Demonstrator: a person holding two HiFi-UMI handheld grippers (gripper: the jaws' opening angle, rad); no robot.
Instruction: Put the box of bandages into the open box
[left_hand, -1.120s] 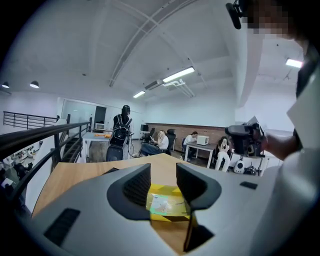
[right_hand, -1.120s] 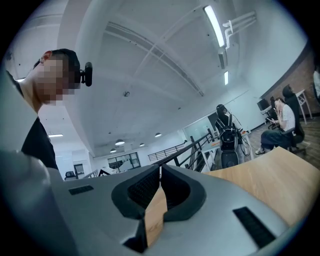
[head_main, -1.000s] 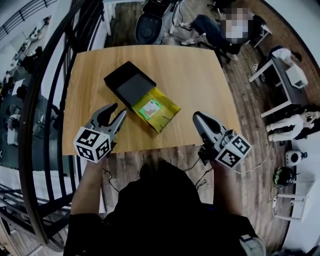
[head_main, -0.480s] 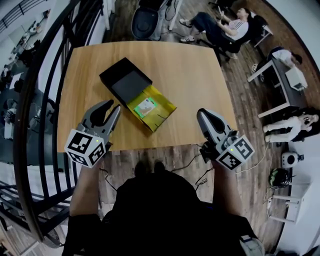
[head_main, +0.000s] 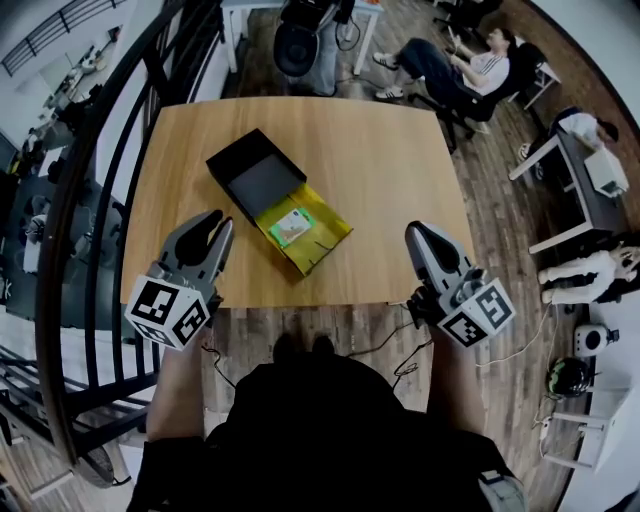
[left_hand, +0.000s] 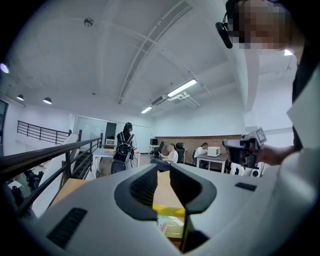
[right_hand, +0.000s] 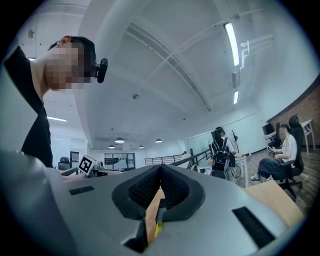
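**Left gripper**: fingers closing to a narrow gap, with nothing between them. **Right gripper**: fingers together at the tips, empty. Both are held over the near edge of the tabletop. **Bandage box**: lies flat on the yellow panel, to the right of the left fingers and to the left of the right fingers, apart from both. **Black box**: open and adjoining the panel, beyond the left fingers.

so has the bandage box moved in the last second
No. The bandage box lies in the same spot on the yellow tray, just in front of the black box.
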